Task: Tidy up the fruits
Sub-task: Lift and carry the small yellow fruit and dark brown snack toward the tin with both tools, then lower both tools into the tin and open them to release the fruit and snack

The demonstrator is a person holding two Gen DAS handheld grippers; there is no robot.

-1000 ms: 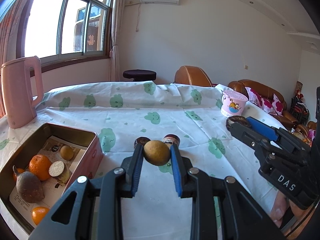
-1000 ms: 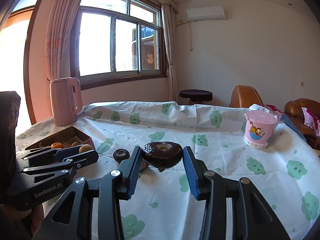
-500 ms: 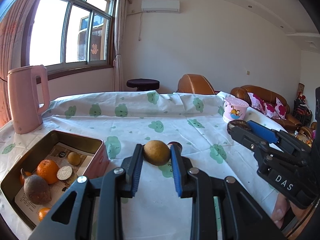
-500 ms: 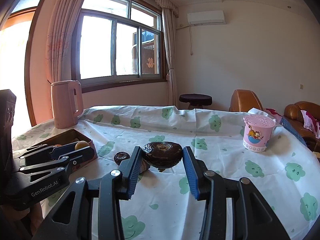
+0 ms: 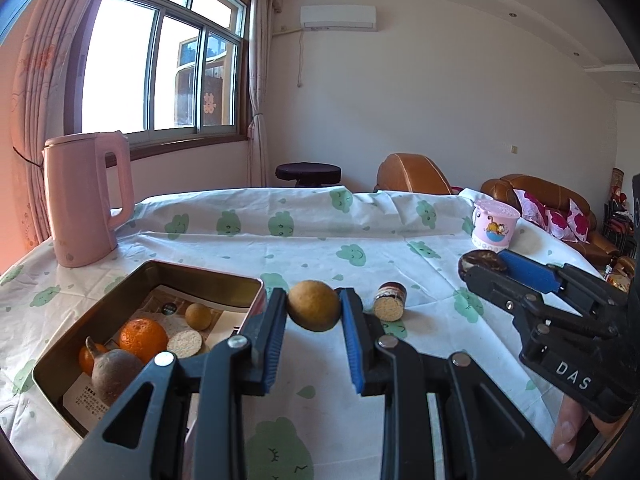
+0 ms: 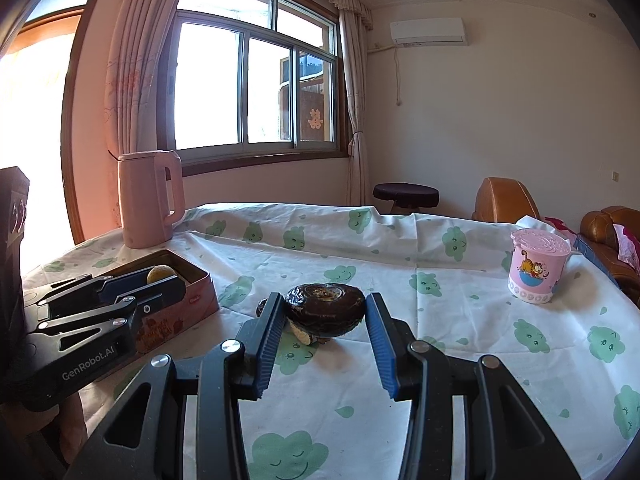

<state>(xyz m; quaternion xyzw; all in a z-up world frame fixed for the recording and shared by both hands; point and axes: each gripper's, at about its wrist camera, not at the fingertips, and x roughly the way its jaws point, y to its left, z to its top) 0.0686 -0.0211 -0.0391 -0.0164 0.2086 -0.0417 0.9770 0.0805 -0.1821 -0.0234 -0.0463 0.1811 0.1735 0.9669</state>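
Observation:
My left gripper (image 5: 313,312) is shut on a tan round fruit (image 5: 313,310), held above the cloth just right of the pink tin box (image 5: 132,284). The tin holds an orange (image 5: 143,334), a small tan fruit (image 5: 198,316), a brown fruit (image 5: 116,370) and a cut slice. My right gripper (image 6: 325,314) is shut on a dark brown half fruit (image 6: 325,316) over the table middle; it shows at the right of the left wrist view (image 5: 482,262). A cut brown piece (image 5: 390,301) lies on the cloth. In the right wrist view the left gripper (image 6: 160,276) hangs over the tin (image 6: 192,296).
A pink kettle (image 5: 86,196) stands at the far left of the table. A pink lidded cup (image 5: 494,226) stands at the far right. The green-patterned cloth (image 5: 304,236) covers the table. A stool, chair and sofa lie beyond the far edge.
My left gripper has tilted up and drawn back with the tan fruit, so the tin sits closer to its left finger. My right gripper keeps hold of the dark fruit, nearly still.

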